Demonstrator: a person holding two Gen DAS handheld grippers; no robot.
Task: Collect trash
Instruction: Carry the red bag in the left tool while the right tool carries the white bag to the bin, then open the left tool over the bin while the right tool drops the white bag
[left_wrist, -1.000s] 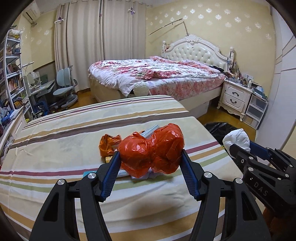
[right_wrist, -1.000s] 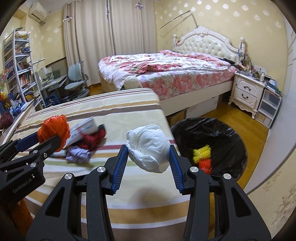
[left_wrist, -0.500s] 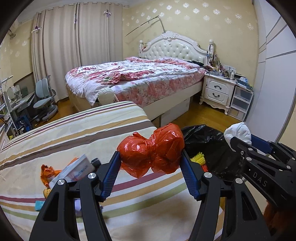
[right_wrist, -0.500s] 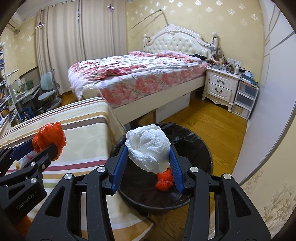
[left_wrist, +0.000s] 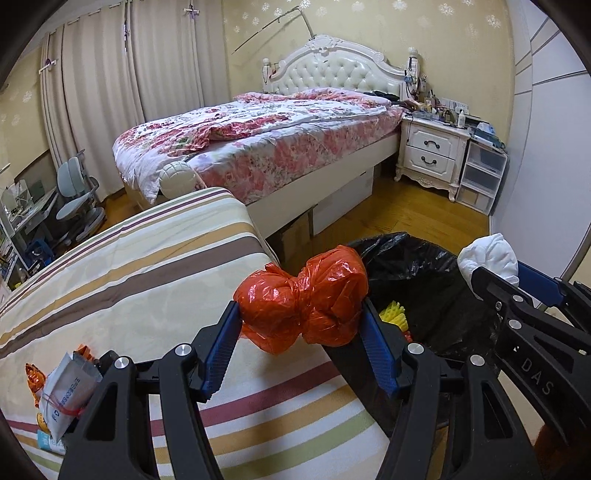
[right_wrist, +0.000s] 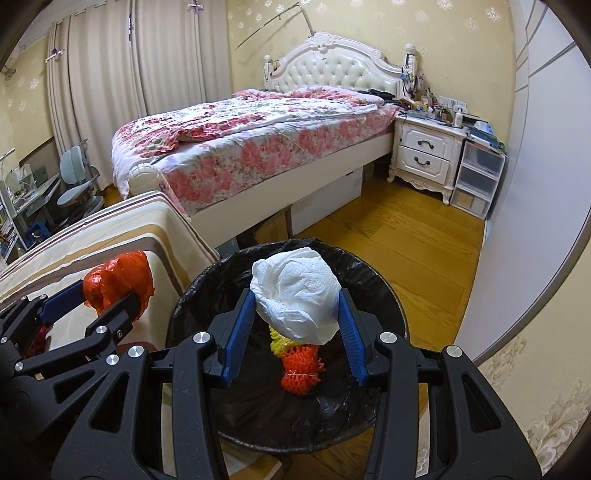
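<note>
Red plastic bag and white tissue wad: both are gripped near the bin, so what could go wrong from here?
1. The left gripper holds the red plastic bag over the striped bed edge, not clearly over the black-lined bin; released now, it may miss.
2. The right gripper holds the white tissue wad above the bin; light paper could cling to a pad.
3. The two grippers sit close together and could bump.

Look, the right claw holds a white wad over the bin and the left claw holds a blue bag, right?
Not quite: the left claw holds an orange bag, as the left wrist view shows. The right claw does hold the white wad over the bin.
</note>
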